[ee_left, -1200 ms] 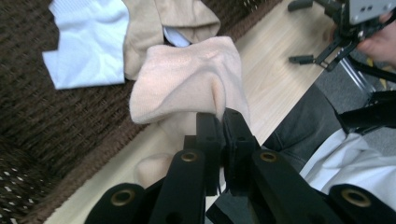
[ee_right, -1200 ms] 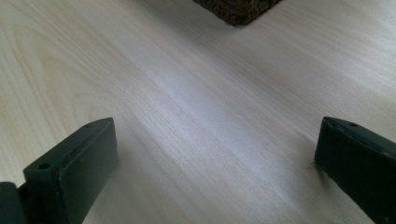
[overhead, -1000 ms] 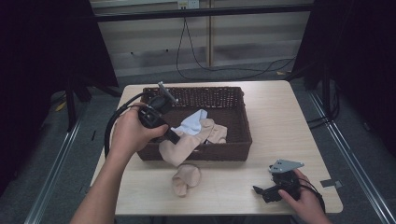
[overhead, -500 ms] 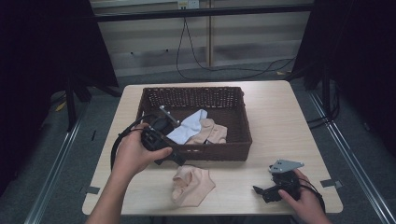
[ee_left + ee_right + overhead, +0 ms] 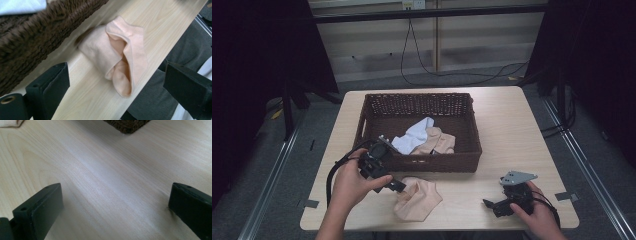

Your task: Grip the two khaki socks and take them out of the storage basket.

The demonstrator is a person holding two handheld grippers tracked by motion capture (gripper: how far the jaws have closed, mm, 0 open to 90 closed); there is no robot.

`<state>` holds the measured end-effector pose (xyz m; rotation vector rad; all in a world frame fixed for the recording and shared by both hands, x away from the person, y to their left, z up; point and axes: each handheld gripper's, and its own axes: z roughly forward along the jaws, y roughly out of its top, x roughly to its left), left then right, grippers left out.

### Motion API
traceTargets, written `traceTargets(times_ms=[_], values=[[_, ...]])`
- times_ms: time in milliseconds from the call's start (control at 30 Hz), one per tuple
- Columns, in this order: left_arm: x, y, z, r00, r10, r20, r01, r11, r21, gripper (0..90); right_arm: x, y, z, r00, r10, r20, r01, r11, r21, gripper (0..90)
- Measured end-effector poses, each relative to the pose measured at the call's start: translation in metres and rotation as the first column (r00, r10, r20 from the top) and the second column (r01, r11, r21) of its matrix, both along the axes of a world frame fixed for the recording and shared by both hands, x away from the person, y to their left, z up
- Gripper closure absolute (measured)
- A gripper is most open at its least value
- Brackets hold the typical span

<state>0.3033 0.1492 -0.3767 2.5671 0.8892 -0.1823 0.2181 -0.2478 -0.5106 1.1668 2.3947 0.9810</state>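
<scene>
A peach-coloured sock (image 5: 416, 200) is lying crumpled on the pale wooden table (image 5: 512, 130), just in front of the near wall of a dark brown wicker basket (image 5: 422, 162) and close to the table's near edge. In the left gripper view the same sock (image 5: 117, 58) is showing its open cuff folded over itself, resting flat on the wood between the basket's woven side (image 5: 32, 37) and the table edge. The left gripper (image 5: 396, 185) is hovering just beside the sock's left end, with the person's left hand (image 5: 349, 182) wrapped around its body and its cable looping out to the left; its jaws are standing wide apart and nothing is sitting between them, the sock lying beyond them on the table. Inside the basket a white cloth (image 5: 414, 136) is lying against another peach garment (image 5: 437, 142), both bunched toward the near wall. Over at the near right corner of the table the right gripper (image 5: 492, 206) is resting low on the wood in the person's right hand (image 5: 537, 215), with its grey three-cornered plate (image 5: 518, 177) on top, well apart from the sock and the basket. In the right gripper view its jaws are spread wide over bare wood (image 5: 107, 182), gripping nothing, with a corner of the basket (image 5: 126, 125) peeking in at the top. Beyond the table, black cables (image 5: 452, 75) are trailing across the grey floor.
</scene>
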Motion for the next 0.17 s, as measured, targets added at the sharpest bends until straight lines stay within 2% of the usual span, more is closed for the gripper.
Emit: traceTargets(times_ms=[167], values=[[-0.0050, -0.0030, -0.0122, 0.9998, -0.004, 0.019, 0.005, 0.9999, -0.009, 5.8, 0.0000, 0.0000, 0.0000, 1.0000, 0.000, 0.000, 0.000, 1.0000, 0.000, 0.0]])
